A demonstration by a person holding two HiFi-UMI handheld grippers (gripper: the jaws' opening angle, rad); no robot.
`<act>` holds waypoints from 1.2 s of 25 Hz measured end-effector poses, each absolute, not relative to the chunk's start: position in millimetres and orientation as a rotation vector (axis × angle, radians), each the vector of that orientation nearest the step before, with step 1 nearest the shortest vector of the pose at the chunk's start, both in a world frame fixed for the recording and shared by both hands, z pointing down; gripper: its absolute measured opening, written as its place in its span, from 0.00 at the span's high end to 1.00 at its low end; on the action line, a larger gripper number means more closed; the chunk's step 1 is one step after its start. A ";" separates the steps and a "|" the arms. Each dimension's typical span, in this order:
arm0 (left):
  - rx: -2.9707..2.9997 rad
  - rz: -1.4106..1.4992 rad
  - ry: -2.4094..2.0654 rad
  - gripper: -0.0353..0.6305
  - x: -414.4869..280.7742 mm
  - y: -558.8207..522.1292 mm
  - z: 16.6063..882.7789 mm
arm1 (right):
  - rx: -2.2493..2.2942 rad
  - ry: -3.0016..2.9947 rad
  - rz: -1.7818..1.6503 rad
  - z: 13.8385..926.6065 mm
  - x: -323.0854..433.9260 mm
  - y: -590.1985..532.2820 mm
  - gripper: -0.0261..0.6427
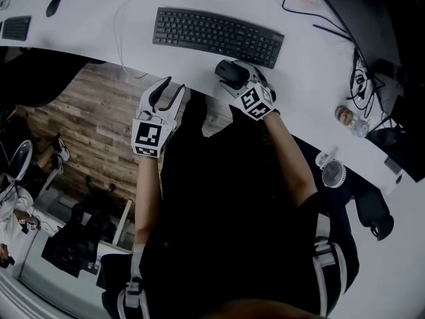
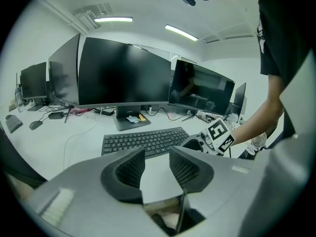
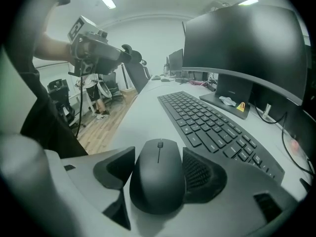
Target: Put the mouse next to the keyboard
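The right gripper (image 3: 159, 168) has its jaws wide, its black mesh-textured pads (image 3: 200, 174) pressed on both flanks of the mouse (image 3: 157, 186). The mouse is a matte black, smooth, egg-shaped dome with a thin scroll wheel in a slot at its nose. In the right gripper view its long axis runs straight away from the camera, nose toward 12 o'clock. In the head view the nose aims at about 10 o'clock, more along the keyboard's front edge than at it. The mouse is low over the white desk (image 1: 312, 92), just beside the keyboard (image 1: 218, 36) at 6 o'clock of its right end. Whether it touches the desktop cannot be told.

The keyboard is a flat black slab of low square keys.

At 8 o'clock from the mouse, the left gripper (image 2: 155, 168) hangs at the desk's near edge, its jaws apart and bare. Below it lies wood-plank flooring (image 1: 86, 125).
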State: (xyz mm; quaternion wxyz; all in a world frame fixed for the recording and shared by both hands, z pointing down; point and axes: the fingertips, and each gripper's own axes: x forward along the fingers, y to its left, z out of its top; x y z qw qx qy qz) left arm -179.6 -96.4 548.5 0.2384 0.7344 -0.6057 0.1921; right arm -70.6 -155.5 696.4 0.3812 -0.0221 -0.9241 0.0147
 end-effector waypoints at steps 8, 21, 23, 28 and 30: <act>1.997 0.519 -1.676 0.72 -183.3 -96.4 547.8 | -0.070 -2.352 0.033 701.1 -74.0 -154.8 0.51; 2.009 0.525 -1.660 0.72 -183.1 -96.6 548.0 | -0.024 -2.330 0.040 706.0 -76.2 -157.9 0.52; 2.013 0.525 -1.658 0.72 -183.2 -96.8 548.1 | -0.007 -2.327 0.032 708.0 -77.2 -159.0 0.52; 2.025 0.526 -1.651 0.72 -184.0 -96.6 546.2 | 0.006 -2.328 0.043 708.6 -78.8 -159.5 0.52; 2.029 0.527 -1.650 0.72 -184.8 -96.3 545.3 | 0.015 -2.326 0.052 709.1 -78.7 -160.4 0.53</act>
